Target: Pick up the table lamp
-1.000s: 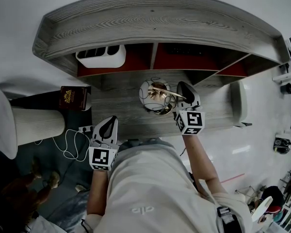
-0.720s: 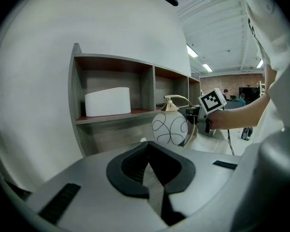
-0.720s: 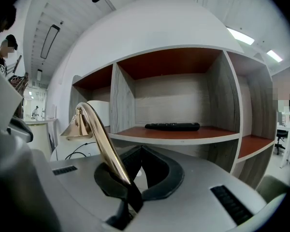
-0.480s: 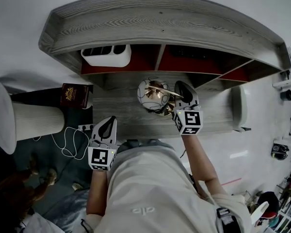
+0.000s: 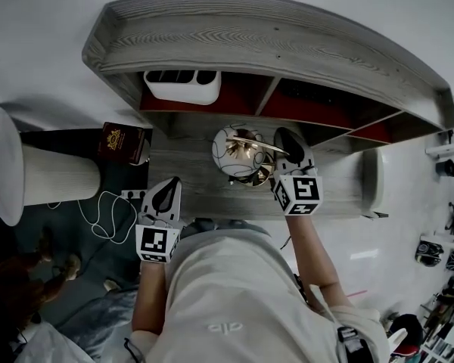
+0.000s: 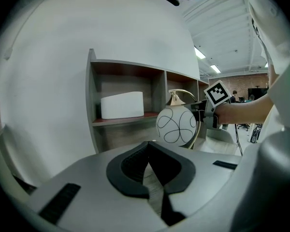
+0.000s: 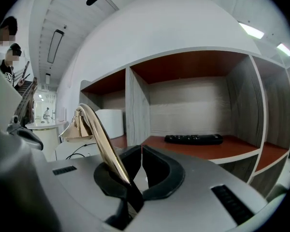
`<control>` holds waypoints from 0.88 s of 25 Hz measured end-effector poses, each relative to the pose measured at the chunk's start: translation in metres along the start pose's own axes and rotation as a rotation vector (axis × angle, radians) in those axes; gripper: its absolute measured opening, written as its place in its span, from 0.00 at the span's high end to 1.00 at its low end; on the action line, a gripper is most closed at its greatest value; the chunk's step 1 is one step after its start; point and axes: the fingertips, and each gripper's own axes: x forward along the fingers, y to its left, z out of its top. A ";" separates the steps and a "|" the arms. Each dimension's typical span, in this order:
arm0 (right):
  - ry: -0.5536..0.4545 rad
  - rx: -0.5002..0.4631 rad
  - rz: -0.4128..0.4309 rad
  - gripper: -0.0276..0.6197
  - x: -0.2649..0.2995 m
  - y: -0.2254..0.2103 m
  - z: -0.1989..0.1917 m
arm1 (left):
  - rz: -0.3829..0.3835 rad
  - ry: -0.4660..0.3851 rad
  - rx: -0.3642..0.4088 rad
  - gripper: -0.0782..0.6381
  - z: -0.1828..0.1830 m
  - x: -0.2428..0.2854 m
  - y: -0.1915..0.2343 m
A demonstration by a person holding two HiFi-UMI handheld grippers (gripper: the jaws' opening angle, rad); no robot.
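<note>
Table lamp (image 5: pixel 236 152) sits mid-desk, just in front of the shelf unit (image 5: pixel 234 36). White globe with thin black looping lines, gold curved arm (image 7: pixel 100 140) and gold cap above it. Base isn't visible, so can't tell if it rests on the desk (image 5: pixel 340 176) or is off it.

Right gripper (image 5: pixel 287 144) is on the right side of the lamp. In the right gripper view its jaws are pinched on the gold arm, which rises up and left out of them. Marker cube (image 5: pixel 296 192) is at the near end, forearm behind it.

Left gripper (image 5: pixel 163 197) is at the near left edge of the desk, well apart from the lamp. Its jaws are pressed together with nothing between them. It points toward the globe and the shelf.

White box (image 5: pixel 181 87) is in the left shelf compartment. Black remote (image 7: pixel 193 139) lies on the red shelf board in the next compartment to the right.

Dark red book (image 5: pixel 122 143) lies just left of the desk. White cable (image 5: pixel 98 218) is on the floor below it, and a white round stand (image 5: pixel 15 174) is at far left.
</note>
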 end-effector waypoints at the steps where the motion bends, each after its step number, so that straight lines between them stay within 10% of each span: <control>1: 0.000 -0.007 0.012 0.90 0.001 0.005 0.005 | 0.005 -0.005 -0.001 0.87 0.002 0.000 0.002; 22: 0.012 -0.043 0.168 0.90 0.006 0.069 0.090 | 0.112 -0.090 -0.025 0.87 0.032 -0.013 0.055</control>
